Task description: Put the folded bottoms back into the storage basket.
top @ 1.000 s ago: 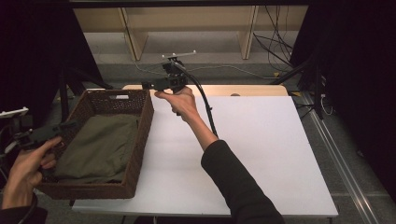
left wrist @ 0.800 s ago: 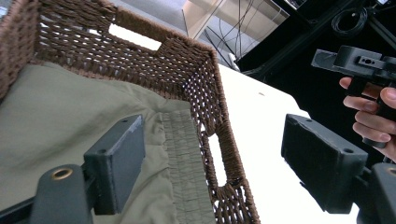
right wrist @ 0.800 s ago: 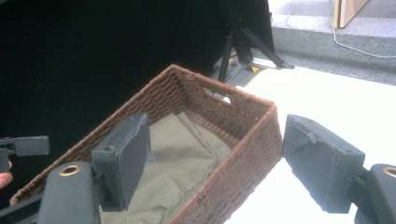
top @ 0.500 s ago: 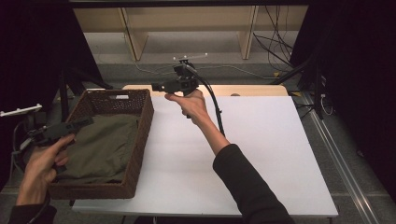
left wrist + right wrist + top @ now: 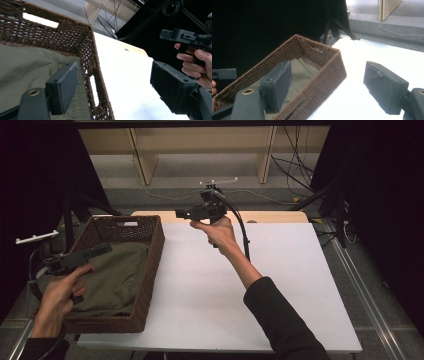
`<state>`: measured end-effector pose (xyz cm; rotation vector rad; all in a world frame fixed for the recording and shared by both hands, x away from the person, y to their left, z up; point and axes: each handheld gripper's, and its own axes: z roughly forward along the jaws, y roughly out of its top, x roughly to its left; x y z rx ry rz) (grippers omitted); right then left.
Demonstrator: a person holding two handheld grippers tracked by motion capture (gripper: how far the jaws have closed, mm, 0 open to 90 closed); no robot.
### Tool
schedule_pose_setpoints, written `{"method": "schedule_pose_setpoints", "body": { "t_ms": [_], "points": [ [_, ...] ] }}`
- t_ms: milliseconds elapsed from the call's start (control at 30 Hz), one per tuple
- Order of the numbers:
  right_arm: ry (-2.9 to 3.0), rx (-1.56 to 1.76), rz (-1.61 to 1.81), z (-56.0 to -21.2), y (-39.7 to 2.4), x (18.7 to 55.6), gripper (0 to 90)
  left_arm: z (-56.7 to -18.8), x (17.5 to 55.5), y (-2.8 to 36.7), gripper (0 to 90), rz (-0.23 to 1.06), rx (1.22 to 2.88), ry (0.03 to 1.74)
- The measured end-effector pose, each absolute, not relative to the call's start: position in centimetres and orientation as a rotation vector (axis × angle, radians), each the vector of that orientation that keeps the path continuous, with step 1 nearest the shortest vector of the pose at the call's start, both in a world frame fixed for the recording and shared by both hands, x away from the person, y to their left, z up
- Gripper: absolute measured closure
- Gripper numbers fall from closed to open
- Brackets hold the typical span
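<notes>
A brown wicker basket (image 5: pixel 152 245) stands on the left part of the white table (image 5: pixel 280 285), with an olive green cloth (image 5: pixel 117 280) lying in it. My left gripper (image 5: pixel 106 249) hovers over the basket's left side, above the cloth, jaws open and empty. In the left gripper view the left gripper (image 5: pixel 113 75) points past the basket's right wall (image 5: pixel 96 75), with the cloth (image 5: pixel 27 67) at the left. My right gripper (image 5: pixel 180 213) is held up over the table's far edge and points left, open and empty. The right gripper (image 5: pixel 328 72) looks toward the basket (image 5: pixel 322 72) and the cloth (image 5: pixel 299 67).
Wooden shelving (image 5: pixel 200 145) and loose cables (image 5: pixel 300 170) stand on the floor beyond the table. A metal rail (image 5: pixel 370 305) runs along the right side. The right hand and its gripper (image 5: pixel 190 37) appear at the upper right of the left gripper view.
Both hands have shifted to the right: the left gripper further over the basket, the right gripper along the table's far edge. Both pairs of jaws stay open.
</notes>
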<state>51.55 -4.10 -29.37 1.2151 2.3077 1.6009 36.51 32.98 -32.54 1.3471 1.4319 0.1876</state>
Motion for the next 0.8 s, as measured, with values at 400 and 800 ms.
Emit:
{"method": "schedule_pose_setpoints", "body": {
  "t_ms": [400, 800],
  "points": [
    [2.26, 1.216, 1.603, -29.1, -7.0, 50.6, 21.9, -32.7, 36.7, 30.3, 22.0, 0.168, 1.37, 1.379],
    [2.244, 1.191, 1.593, -29.0, -8.7, 49.4, 21.2, -32.9, 36.8, 28.3, 21.8, 0.147, 1.383, 1.342]
  ]
}}
